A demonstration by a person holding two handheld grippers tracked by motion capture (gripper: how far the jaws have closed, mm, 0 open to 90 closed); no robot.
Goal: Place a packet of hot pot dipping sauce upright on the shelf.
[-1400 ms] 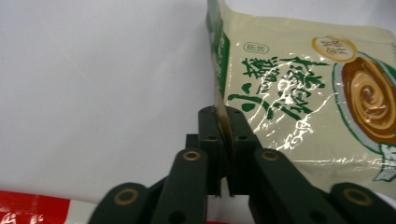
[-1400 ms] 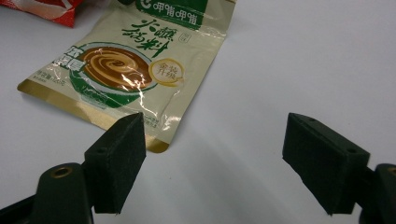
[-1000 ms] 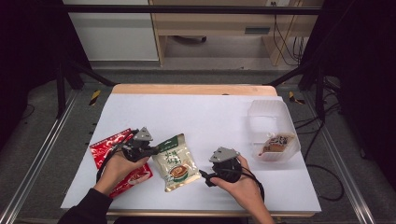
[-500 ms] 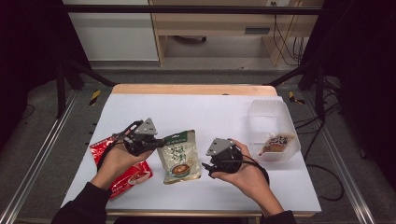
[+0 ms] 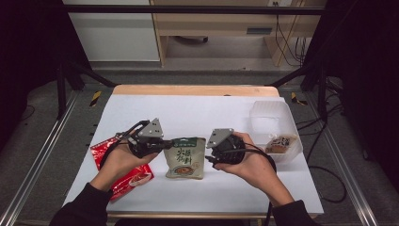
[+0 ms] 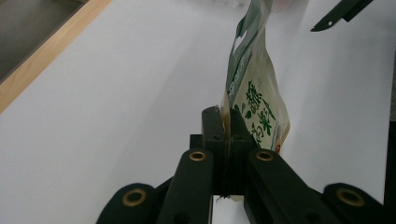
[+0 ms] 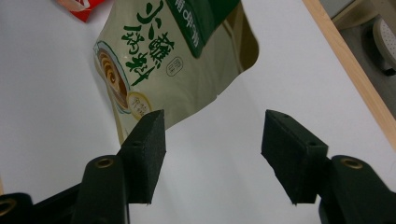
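A cream and green sauce packet with Chinese lettering hangs just above the white table. My left gripper is shut on its upper left edge and holds it up. In the left gripper view the packet stands on edge, pinched between the jaws. My right gripper stands open just right of the packet, apart from it. In the right gripper view the packet lies ahead of the open jaws, nothing between them. A red packet lies flat under the left hand.
A clear plastic box with a brown snack pack inside stands at the table's right edge. The wooden table edge runs along the back. Metal frame rails flank both sides.
The left gripper has lifted the cream and green packet and carried it up and rightward. The right gripper has moved in toward the packet's right side and stays open.
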